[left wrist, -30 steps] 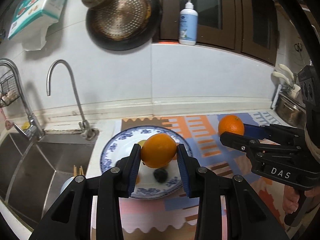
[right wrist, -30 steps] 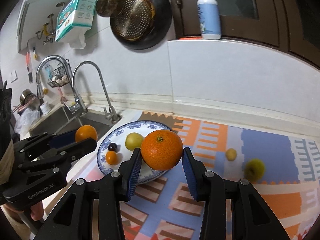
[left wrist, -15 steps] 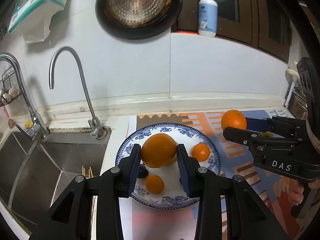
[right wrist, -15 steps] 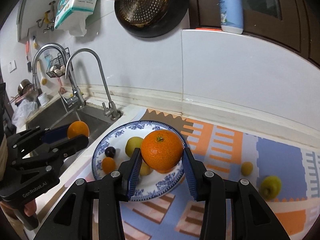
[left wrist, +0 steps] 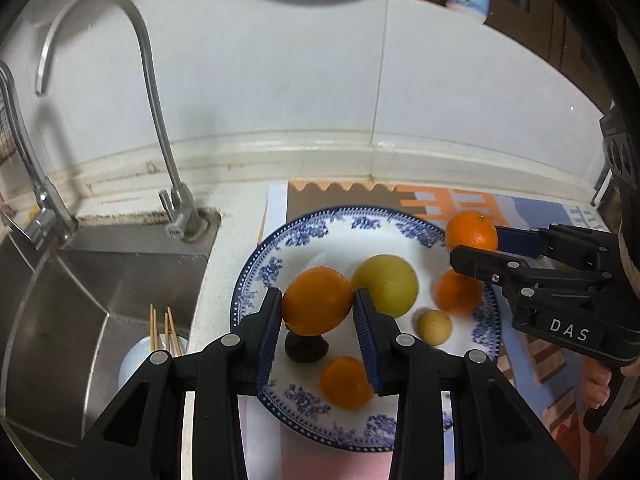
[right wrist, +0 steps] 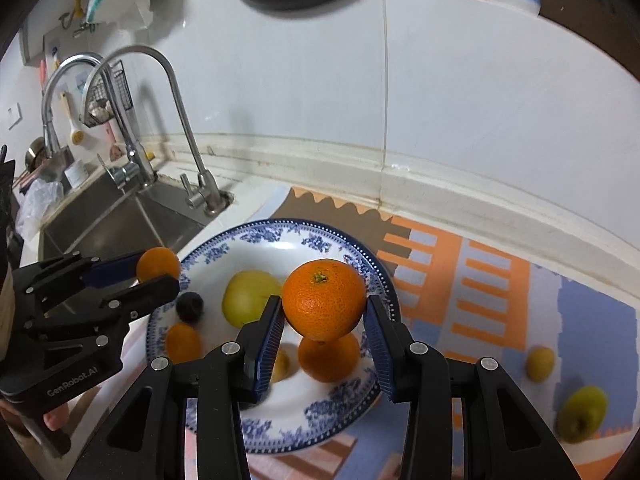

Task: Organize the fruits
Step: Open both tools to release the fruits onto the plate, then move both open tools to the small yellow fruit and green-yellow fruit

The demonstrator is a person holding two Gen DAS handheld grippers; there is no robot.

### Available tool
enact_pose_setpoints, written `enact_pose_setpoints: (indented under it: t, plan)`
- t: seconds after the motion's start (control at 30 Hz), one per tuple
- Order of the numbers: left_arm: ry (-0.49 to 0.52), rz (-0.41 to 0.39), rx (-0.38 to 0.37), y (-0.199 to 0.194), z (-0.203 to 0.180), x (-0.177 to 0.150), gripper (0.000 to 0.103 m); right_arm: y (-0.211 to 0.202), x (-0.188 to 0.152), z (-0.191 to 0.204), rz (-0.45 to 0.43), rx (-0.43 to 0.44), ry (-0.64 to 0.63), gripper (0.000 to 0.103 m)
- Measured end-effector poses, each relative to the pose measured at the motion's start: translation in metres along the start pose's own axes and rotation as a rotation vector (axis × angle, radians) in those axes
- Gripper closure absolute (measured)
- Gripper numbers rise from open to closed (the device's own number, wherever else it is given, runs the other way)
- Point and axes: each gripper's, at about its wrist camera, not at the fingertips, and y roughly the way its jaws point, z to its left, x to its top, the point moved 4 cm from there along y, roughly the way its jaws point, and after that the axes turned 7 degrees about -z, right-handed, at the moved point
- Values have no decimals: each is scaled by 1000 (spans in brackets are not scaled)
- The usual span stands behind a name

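Note:
My left gripper (left wrist: 318,310) is shut on an orange (left wrist: 318,300) and hangs over the left part of a blue-and-white plate (left wrist: 360,216). On the plate lie a yellow-green apple (left wrist: 386,284), two small oranges (left wrist: 458,292), a small yellow fruit (left wrist: 434,326) and a dark plum (left wrist: 306,348). My right gripper (right wrist: 324,312) is shut on a second orange (right wrist: 324,300) above the plate's right side (right wrist: 280,228). Each gripper shows in the other's view, fruit in its jaws. A small yellow fruit (right wrist: 540,364) and a greenish apple (right wrist: 582,412) lie on the mat to the right.
A steel sink (left wrist: 80,288) with a curved faucet (left wrist: 160,120) lies left of the plate; a bowl with chopsticks (left wrist: 160,344) sits in it. The patterned mat (right wrist: 480,280) covers the counter. The tiled wall (right wrist: 440,100) is close behind, with a pan hanging above.
Both grippers have come forward and down toward the plate, each still holding its orange. The plate and its fruits now fill more of both views.

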Motion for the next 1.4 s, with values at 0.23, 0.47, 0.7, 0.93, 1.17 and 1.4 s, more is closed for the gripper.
enact_pose_setpoints:
  t: [0.23,0.47,0.7,0.93,1.17,1.4]
  plan:
    - [-6,41,-9,15,2,-5,67,18,0,-2,31,-1,-17,61]
    - [10,9,10,5,-1,-1,54,21,-1,-3,52,25,2,60]
    - [0,-30,20,-21,-5,6,53,-3,2,0,-5,5,-9,53]
    - [8,-97,1,-58,-23,15,47,-53,2,1,-93,-20,11,46]
    - [47,-150,-50,-87,-53,23,41,-110,-3,-9,-179,-97,37,37]
    - [92,-199,-114,-100,-88,29,34,-150,-10,-29,-224,-175,95,31]
